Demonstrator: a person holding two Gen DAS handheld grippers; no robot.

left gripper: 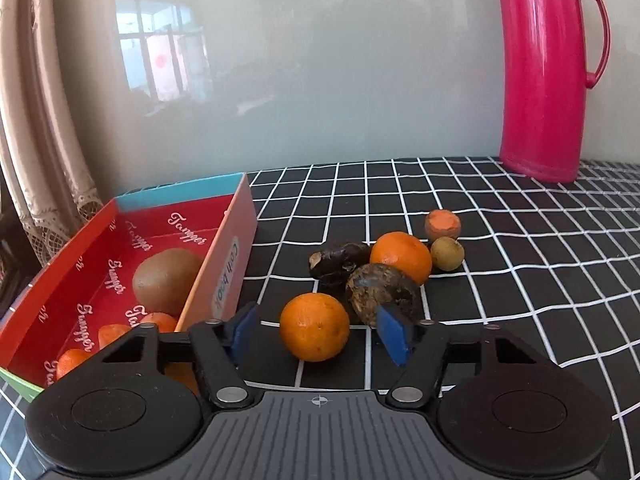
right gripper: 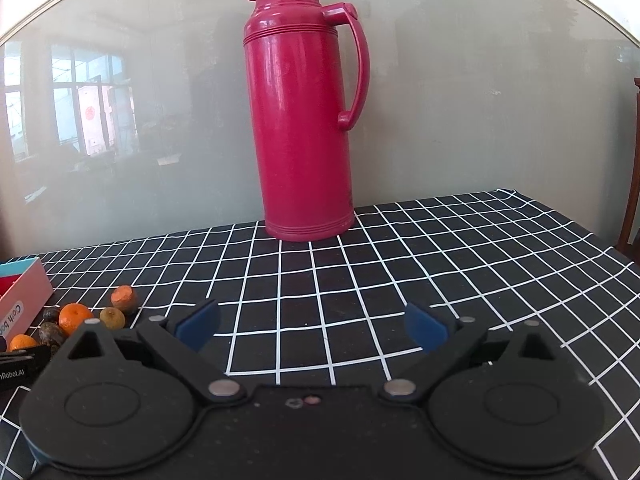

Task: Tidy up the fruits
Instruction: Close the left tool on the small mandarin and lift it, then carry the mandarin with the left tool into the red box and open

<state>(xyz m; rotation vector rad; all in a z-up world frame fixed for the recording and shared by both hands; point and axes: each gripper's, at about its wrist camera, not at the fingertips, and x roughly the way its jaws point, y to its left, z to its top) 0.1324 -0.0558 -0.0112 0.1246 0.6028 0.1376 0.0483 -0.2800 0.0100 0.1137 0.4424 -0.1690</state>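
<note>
Only left cam shows the box (left gripper: 224,240) interior w/ kiwi (left gripper: 166,278); left tongs (left gripper: 320,330) spread wide around an orange (left gripper: 314,326) on tabletop (left gripper: 520,264), not gripping. Right tongs (right gripper: 312,326) released, facing the thermos (right gripper: 304,120).

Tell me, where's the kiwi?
The kiwi is in the left wrist view, inside the red box on the left, behind some orange pieces.
</note>
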